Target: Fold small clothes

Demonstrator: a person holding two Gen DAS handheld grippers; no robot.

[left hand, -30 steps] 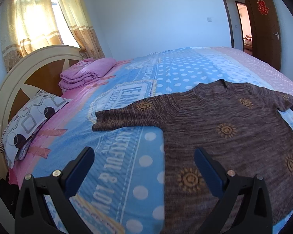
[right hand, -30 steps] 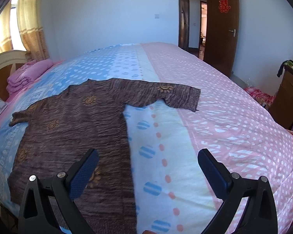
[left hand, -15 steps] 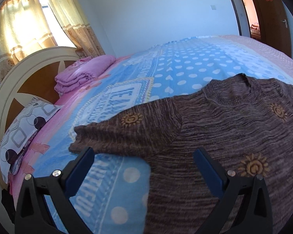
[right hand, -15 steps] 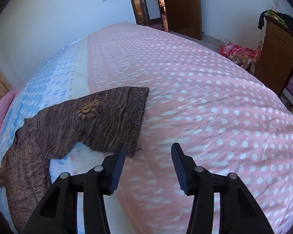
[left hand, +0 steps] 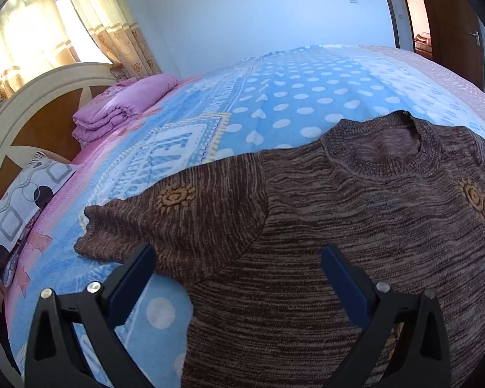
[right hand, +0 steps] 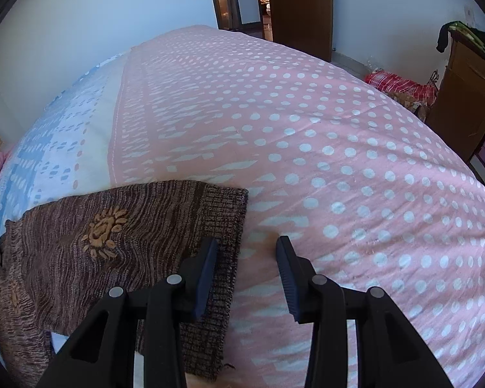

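Left gripper (left hand: 239, 258): jaws spread wide over sweater's sleeve.
Right gripper (right hand: 246, 253): jaws partly apart, straddling other cuff's edge.
Brown knit sweater (left hand: 355, 232): flat on bedspread (right hand: 307, 129).

this is a bedroom in a home: a wide bed (left hand: 291, 97) under a blue and pink dotted bedspread fills both views, with a curved cream and wood headboard (left hand: 32, 116), a patterned pillow (left hand: 19, 207) and a folded pink quilt (left hand: 123, 106). sunlit yellow curtains (left hand: 48, 22), brown wooden doors (right hand: 302, 6) and a wooden cabinet (right hand: 465, 97) with clothes on it line the pale walls.
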